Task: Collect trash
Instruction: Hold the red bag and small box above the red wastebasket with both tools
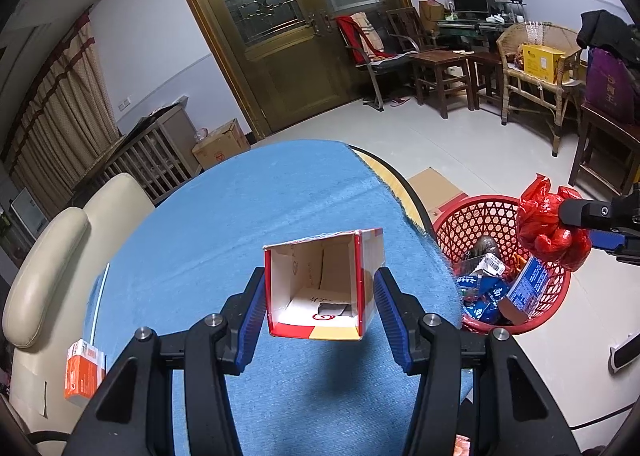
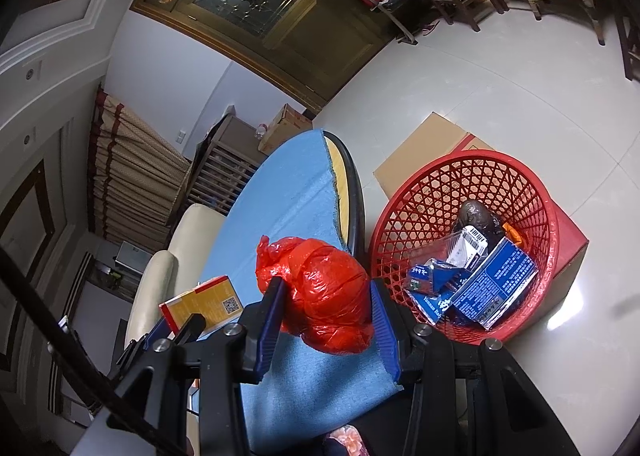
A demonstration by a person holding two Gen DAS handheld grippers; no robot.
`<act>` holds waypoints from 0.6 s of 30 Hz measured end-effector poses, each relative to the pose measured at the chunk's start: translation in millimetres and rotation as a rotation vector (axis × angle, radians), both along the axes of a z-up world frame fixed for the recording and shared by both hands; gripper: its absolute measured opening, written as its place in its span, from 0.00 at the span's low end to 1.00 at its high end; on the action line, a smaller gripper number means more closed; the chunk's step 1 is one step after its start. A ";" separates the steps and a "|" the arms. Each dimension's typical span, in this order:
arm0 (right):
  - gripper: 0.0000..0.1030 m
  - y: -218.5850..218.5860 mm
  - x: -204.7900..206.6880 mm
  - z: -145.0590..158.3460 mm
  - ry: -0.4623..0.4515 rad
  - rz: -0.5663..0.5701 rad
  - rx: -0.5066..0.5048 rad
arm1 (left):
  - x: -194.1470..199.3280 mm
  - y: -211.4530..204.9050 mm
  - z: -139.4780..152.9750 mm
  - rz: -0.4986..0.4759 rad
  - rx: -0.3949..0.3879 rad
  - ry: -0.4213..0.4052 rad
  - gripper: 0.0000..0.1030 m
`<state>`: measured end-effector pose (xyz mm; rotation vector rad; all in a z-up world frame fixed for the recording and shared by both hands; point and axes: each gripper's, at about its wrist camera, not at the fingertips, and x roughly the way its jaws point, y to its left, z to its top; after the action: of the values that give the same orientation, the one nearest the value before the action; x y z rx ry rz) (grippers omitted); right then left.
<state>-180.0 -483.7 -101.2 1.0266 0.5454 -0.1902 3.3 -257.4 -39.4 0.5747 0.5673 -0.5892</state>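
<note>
My left gripper (image 1: 320, 280) is shut on an open-ended red, white and yellow carton (image 1: 316, 288), its blue pads pressing both sides. It is held above the blue-clothed table (image 1: 240, 215). The same carton (image 2: 208, 300) shows at the lower left of the right wrist view. My right gripper (image 2: 326, 288) is shut on a crumpled red plastic bag (image 2: 316, 264) near the table's right edge. In the left wrist view, that bag (image 1: 544, 228) and gripper (image 1: 572, 225) appear over a red mesh basket (image 1: 472, 203). The basket (image 2: 460, 159) stands on the floor, holding blue packets, a blue box and a dark lump.
A small orange carton (image 1: 82, 372) sits by the cloth's left edge, next to a cream padded chair (image 1: 60, 256). A cardboard box (image 2: 420, 147) lies under and behind the basket. Wooden and wicker chairs (image 1: 532, 75) line the far wall beyond pale floor (image 1: 460, 135).
</note>
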 end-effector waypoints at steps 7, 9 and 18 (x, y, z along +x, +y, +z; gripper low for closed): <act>0.44 -6.2 -5.1 -1.8 0.001 -0.018 0.009 | -2.8 -7.4 -1.8 -0.018 0.004 0.000 0.54; 0.44 -8.1 -6.2 -2.3 0.002 -0.023 0.010 | -4.0 -10.6 -2.6 -0.023 0.005 0.004 0.54; 0.44 -12.0 -12.8 -2.4 0.003 -0.039 0.022 | -10.0 -24.7 -5.7 -0.051 0.023 0.004 0.54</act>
<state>-192.8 -495.7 -103.6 1.0588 0.5316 -0.2206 -6.8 -282.1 -45.2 0.6108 0.5648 -0.6326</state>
